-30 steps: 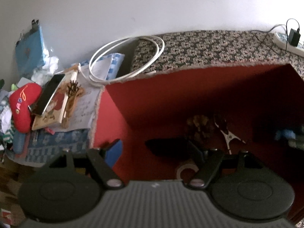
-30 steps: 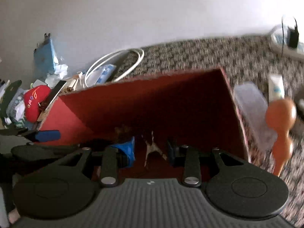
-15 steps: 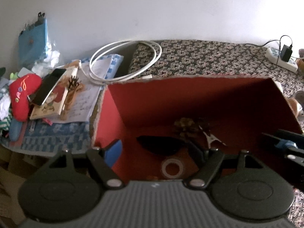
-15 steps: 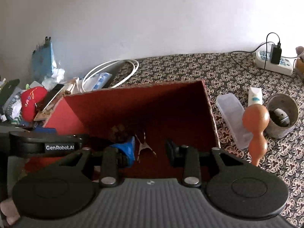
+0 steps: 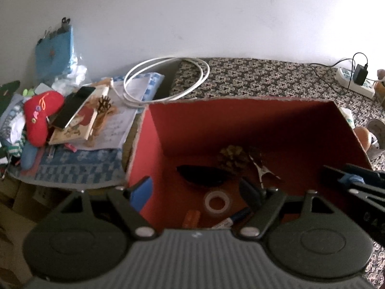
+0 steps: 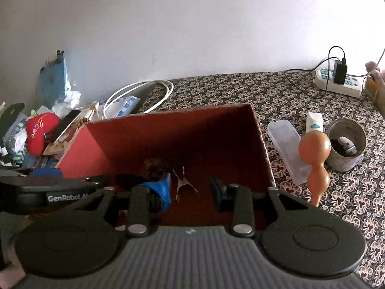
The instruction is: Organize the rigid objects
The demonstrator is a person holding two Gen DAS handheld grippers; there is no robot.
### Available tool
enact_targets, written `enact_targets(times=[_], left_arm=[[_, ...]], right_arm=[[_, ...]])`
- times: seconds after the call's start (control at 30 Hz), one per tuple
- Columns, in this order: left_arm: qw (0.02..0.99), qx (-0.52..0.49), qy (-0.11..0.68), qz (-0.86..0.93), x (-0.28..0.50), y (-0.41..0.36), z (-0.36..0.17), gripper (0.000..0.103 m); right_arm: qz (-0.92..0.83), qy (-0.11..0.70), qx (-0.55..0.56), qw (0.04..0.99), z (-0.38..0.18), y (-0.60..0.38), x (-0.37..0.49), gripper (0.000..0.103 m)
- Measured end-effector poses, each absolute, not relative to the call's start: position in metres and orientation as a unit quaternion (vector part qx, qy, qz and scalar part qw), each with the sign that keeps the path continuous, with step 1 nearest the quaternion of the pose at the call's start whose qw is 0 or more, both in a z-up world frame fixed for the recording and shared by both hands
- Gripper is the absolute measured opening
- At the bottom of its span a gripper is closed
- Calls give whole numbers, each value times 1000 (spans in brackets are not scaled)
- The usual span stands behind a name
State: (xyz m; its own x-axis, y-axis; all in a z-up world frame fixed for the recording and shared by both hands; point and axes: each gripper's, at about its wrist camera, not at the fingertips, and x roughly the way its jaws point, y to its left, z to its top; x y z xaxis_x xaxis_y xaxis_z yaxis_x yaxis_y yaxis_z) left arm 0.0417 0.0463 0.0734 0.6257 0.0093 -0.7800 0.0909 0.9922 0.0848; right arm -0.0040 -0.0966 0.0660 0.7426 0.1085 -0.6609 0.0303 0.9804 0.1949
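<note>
Both the left gripper (image 5: 196, 192) and the right gripper (image 6: 190, 190) hang open and empty over the red box (image 6: 261, 144). Reach right to the orange gourd-shaped object (image 6: 315, 161) next, gripping its narrow waist.

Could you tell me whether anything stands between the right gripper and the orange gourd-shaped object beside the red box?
Nothing visible does. The right gripper is open and empty over the red box, and the orange gourd-shaped object stands outside the box's right wall, with the clear plastic lid lying flat just behind it.
</note>
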Motion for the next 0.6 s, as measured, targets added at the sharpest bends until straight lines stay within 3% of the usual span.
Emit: enact_targets(times=[0.6], left_arm=[[894, 49, 444, -36, 38, 46, 72, 80]], right_arm=[[5, 372, 96, 923, 65, -98, -10, 18]])
